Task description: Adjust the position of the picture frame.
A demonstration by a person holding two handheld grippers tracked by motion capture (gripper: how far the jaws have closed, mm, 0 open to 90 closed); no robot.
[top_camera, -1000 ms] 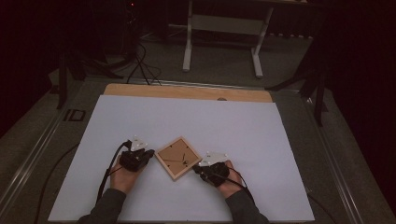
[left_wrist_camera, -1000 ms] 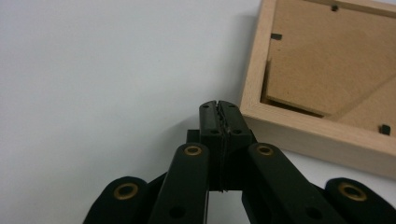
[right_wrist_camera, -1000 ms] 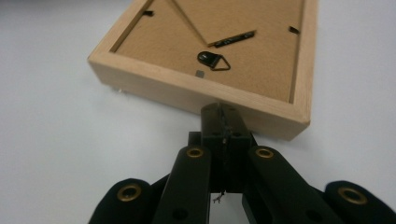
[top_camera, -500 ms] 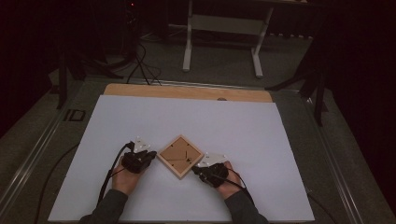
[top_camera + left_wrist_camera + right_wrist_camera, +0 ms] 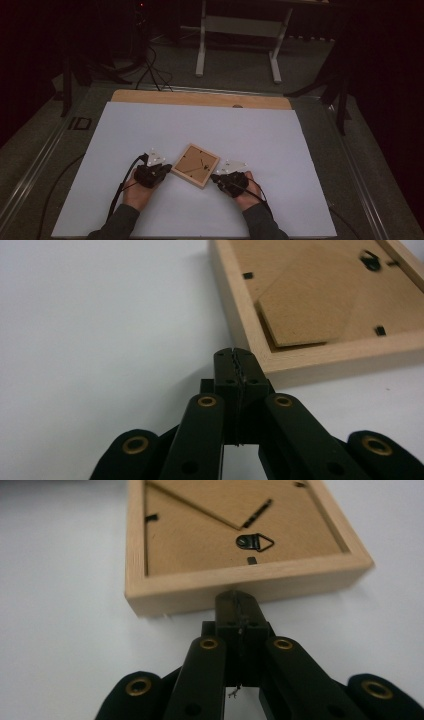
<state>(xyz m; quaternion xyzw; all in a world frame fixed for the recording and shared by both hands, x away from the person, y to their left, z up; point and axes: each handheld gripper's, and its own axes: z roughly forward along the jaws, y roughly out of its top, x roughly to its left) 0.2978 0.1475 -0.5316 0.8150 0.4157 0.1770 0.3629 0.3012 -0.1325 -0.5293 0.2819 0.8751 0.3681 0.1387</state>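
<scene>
A picture frame (image 5: 195,165) lay back side up on the big sheet (image 5: 200,125) that covered the table, near the person's edge and about in the middle from left to right. It sat turned, with one corner toward the person. The left gripper (image 5: 162,169) was on the sheet just to the left of the frame, its tip right at the frame's side. The right gripper (image 5: 216,178) was just to the frame's right, its tip at the frame's edge. A stand (image 5: 240,30) stood on the floor far behind the table.
</scene>
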